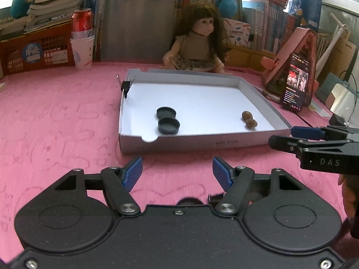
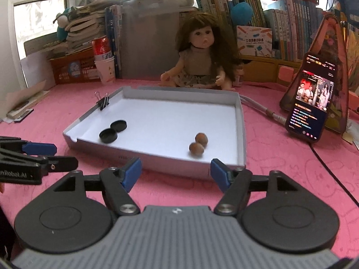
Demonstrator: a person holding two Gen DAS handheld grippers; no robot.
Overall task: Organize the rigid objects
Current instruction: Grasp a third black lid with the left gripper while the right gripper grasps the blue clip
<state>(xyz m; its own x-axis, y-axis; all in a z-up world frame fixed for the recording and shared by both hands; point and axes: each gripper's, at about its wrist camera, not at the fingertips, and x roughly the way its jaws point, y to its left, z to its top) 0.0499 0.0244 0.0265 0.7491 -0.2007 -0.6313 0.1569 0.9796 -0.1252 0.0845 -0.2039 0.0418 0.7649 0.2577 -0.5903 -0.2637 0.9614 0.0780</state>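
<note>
Left wrist view shows both caps (image 1: 167,120) and both nuts (image 1: 249,119) resting mid-frame in the tray (image 1: 258,132), left hand-held gripper (image 1: 177,171) and right hand-held gripper (image 1: 281,137) spread and empty; a careless sweep could nudge the light tray across the tabletop (image 1: 56,123).

The left gripper (image 1: 177,170) hangs with its 2 blue-padded jaws spread and nothing between them. The right gripper (image 2: 176,171) beside it is likewise spread and empty. Both point forward and tilt downward, side by side.
</note>
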